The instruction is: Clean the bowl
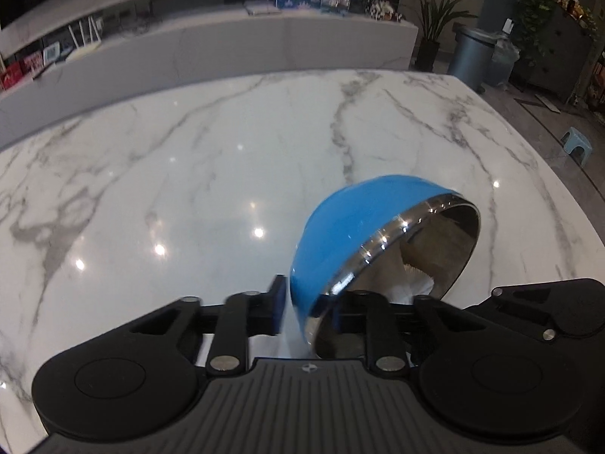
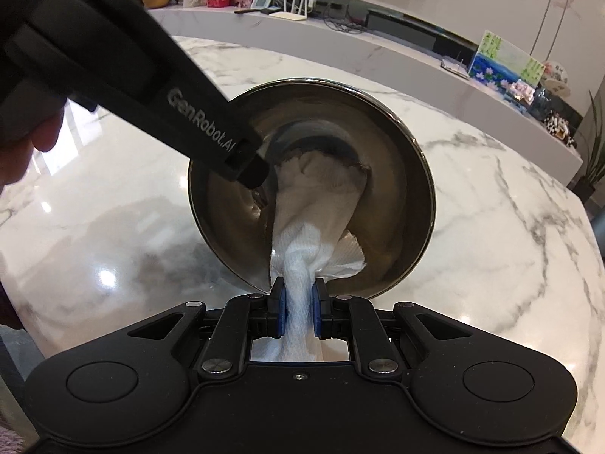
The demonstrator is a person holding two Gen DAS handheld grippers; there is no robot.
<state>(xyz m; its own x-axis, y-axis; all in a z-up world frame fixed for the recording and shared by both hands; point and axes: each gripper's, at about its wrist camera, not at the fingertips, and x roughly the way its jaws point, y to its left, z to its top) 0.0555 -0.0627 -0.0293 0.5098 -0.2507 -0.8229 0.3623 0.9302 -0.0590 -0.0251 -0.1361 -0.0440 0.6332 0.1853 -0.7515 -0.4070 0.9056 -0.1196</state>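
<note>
A bowl (image 1: 340, 234), blue outside and shiny steel inside, is held tilted on its side above the marble table (image 1: 189, 174). My left gripper (image 1: 308, 306) is shut on the bowl's rim. In the right wrist view the bowl (image 2: 397, 189) opens toward the camera and the left gripper's finger (image 2: 249, 170) reaches over its rim. My right gripper (image 2: 300, 302) is shut on a white paper towel (image 2: 317, 204), which is pressed into the bowl's inside. The towel also shows in the left wrist view (image 1: 412, 283).
A long marble counter (image 1: 227, 49) with pictures and small items runs behind the table. A grey bin (image 1: 472, 53), potted plants (image 1: 435, 19) and a small blue stool (image 1: 576, 145) stand on the floor to the right.
</note>
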